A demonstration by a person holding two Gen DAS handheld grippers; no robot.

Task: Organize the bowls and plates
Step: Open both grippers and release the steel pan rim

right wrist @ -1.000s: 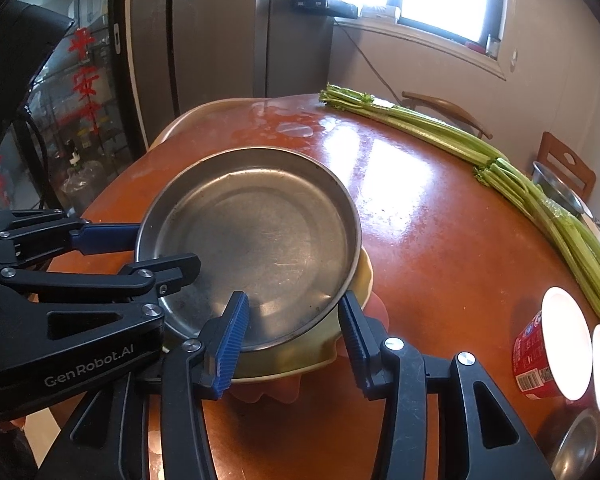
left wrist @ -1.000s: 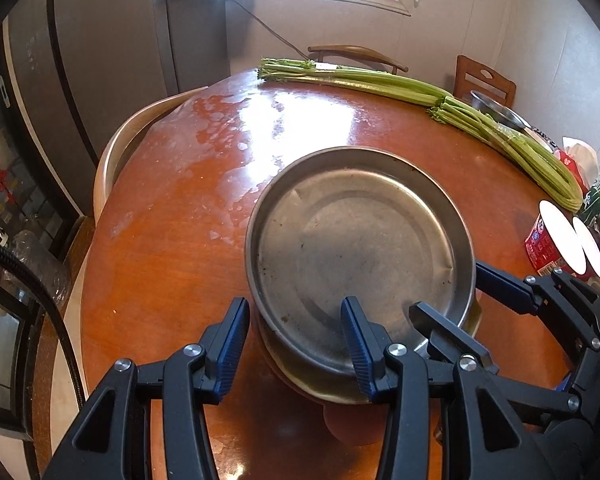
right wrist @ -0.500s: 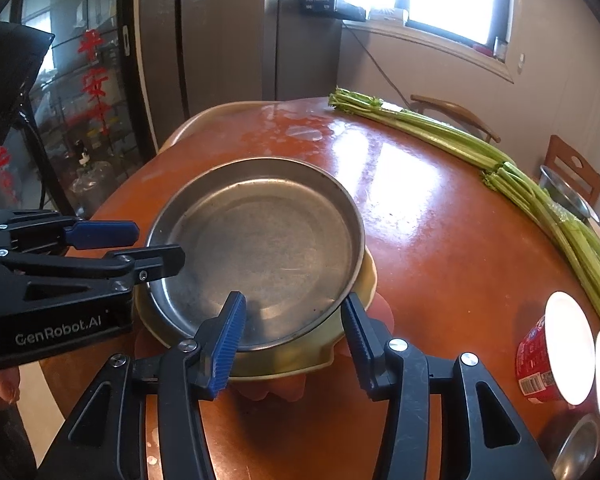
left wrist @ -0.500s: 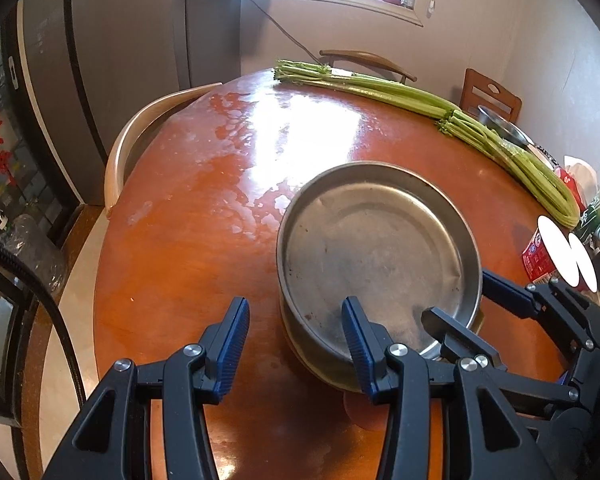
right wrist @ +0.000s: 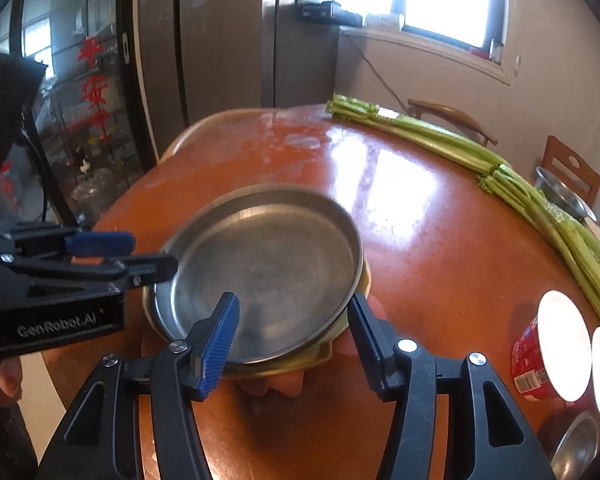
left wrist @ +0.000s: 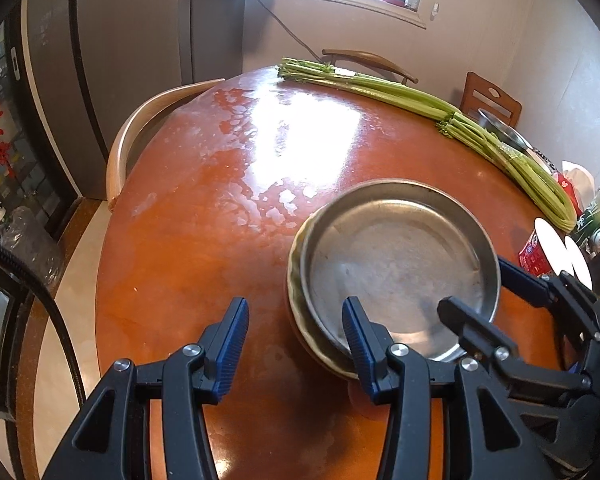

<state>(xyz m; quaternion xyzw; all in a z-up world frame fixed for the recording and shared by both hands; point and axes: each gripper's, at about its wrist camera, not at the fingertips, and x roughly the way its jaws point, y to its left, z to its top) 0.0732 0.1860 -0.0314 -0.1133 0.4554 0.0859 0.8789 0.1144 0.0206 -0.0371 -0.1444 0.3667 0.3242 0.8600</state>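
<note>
Fingers (left wrist: 232,332) of the black left gripper (left wrist: 294,308) stand apart with blue pads released, grasping nothing, at the left rim of the stack. A round steel plate (left wrist: 396,268) sits nested on a yellowish scalloped plate (right wrist: 324,354), near the front edge of the glossy reddish-brown round table (left wrist: 220,240). The right gripper (right wrist: 293,300) straddles the stack's near rim, its jaws opening and no pad pressing. Farther right lie long green celery stalks (right wrist: 520,196) and a red cup with a white lid (right wrist: 548,348).
</note>
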